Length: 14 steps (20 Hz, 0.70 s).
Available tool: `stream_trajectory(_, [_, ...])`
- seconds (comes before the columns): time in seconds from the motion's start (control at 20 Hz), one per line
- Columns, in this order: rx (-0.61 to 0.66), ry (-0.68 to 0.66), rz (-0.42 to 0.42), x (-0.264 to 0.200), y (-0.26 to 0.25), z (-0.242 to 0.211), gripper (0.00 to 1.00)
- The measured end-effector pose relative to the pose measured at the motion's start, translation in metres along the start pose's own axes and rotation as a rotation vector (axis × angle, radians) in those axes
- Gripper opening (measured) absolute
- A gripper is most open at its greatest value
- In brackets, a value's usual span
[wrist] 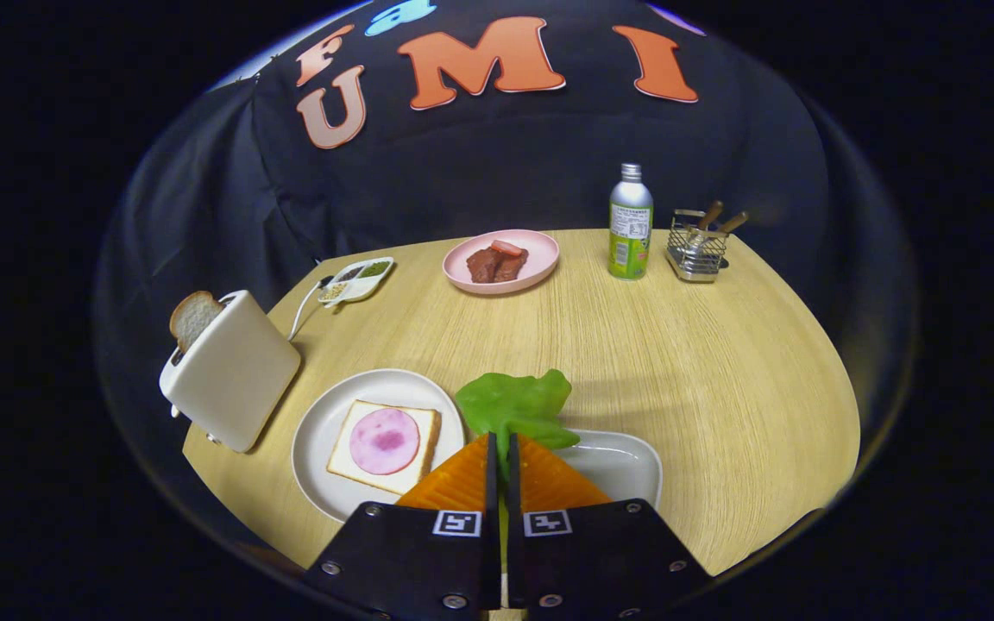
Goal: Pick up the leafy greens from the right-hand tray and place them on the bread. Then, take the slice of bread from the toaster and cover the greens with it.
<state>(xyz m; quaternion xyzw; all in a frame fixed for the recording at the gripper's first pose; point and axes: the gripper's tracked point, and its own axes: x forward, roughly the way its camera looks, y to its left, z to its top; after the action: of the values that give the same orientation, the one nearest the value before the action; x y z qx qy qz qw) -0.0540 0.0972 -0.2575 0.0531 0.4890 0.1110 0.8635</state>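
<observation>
My gripper (501, 442) is shut on the leafy greens (516, 405), a bright green leaf whose stem runs down between both fingers; the leaf spreads out just ahead of the fingertips. It hangs over the near-left part of the white right-hand tray (622, 461). Left of the fingers a round white plate (324, 435) carries a bread slice (428, 435) topped with a pink round of ham (385, 441). Further left stands a white toaster (234, 371), tilted in this view, with a bread slice (192, 317) sticking up from its slot.
A pink plate (540, 259) with dark meat pieces sits at the far side of the round wooden table (678, 362). A green bottle (630, 224) and a wire basket (697, 250) with utensils stand far right. A small divided dish (357, 280) lies beyond the toaster.
</observation>
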Motion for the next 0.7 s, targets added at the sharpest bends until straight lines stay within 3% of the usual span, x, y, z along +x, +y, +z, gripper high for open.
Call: stream_trajectory(0.7, [-0.066, 0.069, 0.23, 0.02, 0.103, -0.004, 0.04])
